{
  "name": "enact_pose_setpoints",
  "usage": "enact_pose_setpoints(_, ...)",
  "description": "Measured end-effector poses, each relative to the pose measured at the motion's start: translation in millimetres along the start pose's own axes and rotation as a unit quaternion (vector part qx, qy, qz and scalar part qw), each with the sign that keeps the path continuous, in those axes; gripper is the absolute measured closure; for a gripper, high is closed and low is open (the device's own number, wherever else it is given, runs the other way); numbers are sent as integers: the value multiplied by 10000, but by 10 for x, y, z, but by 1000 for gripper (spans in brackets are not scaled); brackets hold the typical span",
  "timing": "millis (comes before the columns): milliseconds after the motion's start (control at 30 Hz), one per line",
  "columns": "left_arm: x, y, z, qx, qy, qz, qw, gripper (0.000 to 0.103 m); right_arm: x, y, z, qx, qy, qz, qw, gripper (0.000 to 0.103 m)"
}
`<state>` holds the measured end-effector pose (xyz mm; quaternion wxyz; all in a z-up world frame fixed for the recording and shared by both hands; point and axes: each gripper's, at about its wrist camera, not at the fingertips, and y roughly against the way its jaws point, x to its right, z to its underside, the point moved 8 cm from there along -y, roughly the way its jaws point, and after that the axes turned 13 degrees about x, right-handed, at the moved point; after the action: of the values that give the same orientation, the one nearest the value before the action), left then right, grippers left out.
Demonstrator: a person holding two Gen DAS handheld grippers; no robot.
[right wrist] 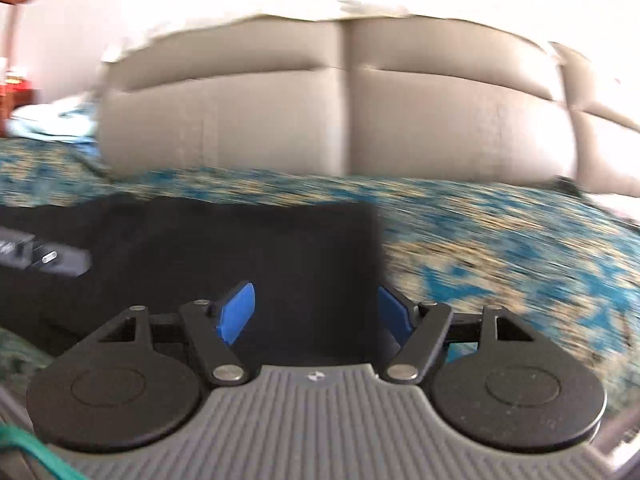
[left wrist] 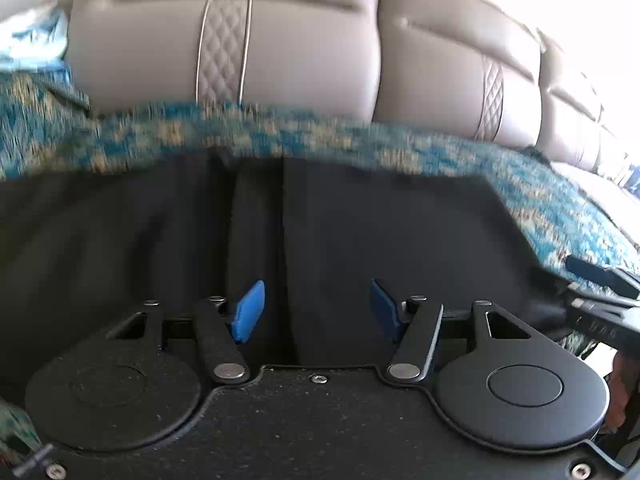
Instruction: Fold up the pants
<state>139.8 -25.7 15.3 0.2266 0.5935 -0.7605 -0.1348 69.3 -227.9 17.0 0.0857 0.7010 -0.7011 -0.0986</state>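
Note:
Black pants (left wrist: 400, 232) lie spread on a bed, with a lengthwise crease (left wrist: 256, 220) running toward me. My left gripper (left wrist: 316, 312) hovers over them, its blue pads (left wrist: 250, 310) apart and nothing pinched between them. The other gripper's black body (left wrist: 600, 292) shows at the right edge of this view. In the right wrist view the pants (right wrist: 260, 248) end in a straight right edge, and my right gripper (right wrist: 316, 314) stands open over that edge, its right pad (right wrist: 394, 314) just past the cloth. The left gripper's body (right wrist: 40, 258) shows at the far left there.
A teal and beige patterned bedspread (right wrist: 500, 248) covers the bed around the pants. A padded beige headboard (left wrist: 300, 52) rises behind it. A light blue cloth (right wrist: 52, 120) lies at the back left, beside dark wooden furniture (right wrist: 12, 92).

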Motion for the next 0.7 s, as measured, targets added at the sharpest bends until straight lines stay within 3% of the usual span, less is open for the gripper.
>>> enact_pose_setpoints(100, 3, -79, 154, -100, 60, -190, 9998, 47, 189, 79, 82, -69, -20, 301, 9995, 23)
enact_pose_setpoints(233, 62, -115, 214, 15, -43, -265, 9996, 44, 213, 151, 214, -221, 74, 260, 9994, 23)
enact_pose_setpoints(300, 93, -139, 220, 61, -104, -365, 9993, 65, 172, 155, 274, -294, 184, 217, 9992, 23)
enact_pose_setpoints(333, 90, -151, 201, 104, -173, -510, 9985, 92, 154, 146, 295, -309, 259, 202, 9990, 23)
enact_pose_setpoints(367, 90, -154, 184, 116, -170, -562, 9982, 95, 129, 104, 287, -306, 317, 191, 9988, 23)
enact_pose_setpoints(433, 57, -90, 105, 247, 69, -656, 9975, 95, 97, 86, 270, -261, 373, 186, 9988, 23)
enact_pose_setpoints(567, 102, 134, -44, 708, -386, -911, 9926, 95, 83, 129, 196, -45, 309, 189, 9993, 23)
enact_pose_setpoints(633, 69, 130, 8, 630, -555, -994, 9915, 95, 79, 120, 179, 4, 279, 163, 9995, 23)
enact_pose_setpoints(700, -54, 36, 159, 316, -493, -1151, 9916, 95, 60, 86, 197, -48, 284, 136, 9995, 23)
